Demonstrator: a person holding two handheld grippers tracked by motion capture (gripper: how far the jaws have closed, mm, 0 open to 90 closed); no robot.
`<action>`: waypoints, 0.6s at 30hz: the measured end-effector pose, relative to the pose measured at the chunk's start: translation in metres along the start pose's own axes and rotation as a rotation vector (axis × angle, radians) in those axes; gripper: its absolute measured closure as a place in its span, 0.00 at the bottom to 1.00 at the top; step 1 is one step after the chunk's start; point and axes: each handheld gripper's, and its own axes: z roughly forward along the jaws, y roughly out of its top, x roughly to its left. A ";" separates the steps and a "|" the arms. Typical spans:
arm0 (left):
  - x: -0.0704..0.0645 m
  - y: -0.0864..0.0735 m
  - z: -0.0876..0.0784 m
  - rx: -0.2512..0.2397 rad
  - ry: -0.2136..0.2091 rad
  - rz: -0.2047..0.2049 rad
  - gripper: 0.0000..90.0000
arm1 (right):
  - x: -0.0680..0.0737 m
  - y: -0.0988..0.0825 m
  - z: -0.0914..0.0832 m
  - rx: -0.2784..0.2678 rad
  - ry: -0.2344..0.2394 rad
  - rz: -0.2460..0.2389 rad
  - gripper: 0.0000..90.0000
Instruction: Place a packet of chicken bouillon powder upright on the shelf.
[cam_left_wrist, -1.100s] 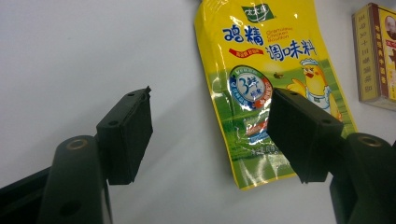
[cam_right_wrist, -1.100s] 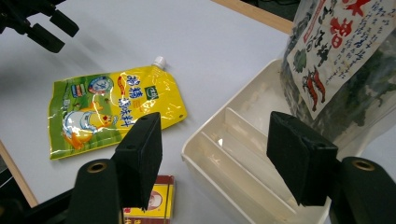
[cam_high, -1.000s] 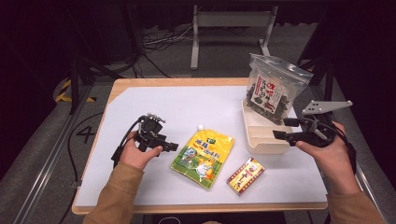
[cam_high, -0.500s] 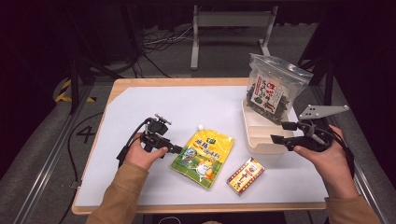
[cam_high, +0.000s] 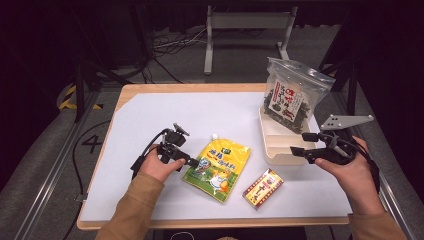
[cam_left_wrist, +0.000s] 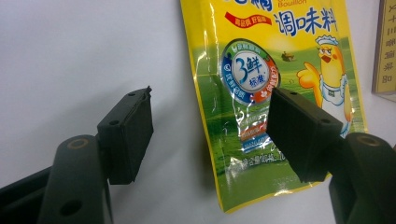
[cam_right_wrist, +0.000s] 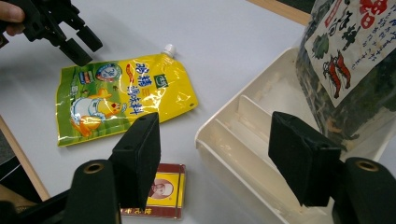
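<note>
Behind the left gripper's parted fingers, the yellow pouch is cut off.

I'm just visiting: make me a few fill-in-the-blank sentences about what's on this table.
1. The left gripper hovers at the edge of the ____ pouch.
2. The dark snack bag stands in the white ____.
3. The small red and yellow box lies ____ the tray.

Missing words: yellow; tray; outside
</note>
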 end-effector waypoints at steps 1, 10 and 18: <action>0.000 0.000 0.001 0.004 -0.003 -0.004 0.37 | 0.000 0.000 0.000 0.000 0.000 -0.001 0.38; -0.002 0.002 0.010 0.048 -0.033 -0.020 0.45 | 0.000 -0.001 0.000 -0.001 0.002 0.000 0.38; -0.005 0.003 0.016 0.072 -0.048 -0.019 0.56 | 0.001 -0.002 0.001 0.003 0.011 0.003 0.38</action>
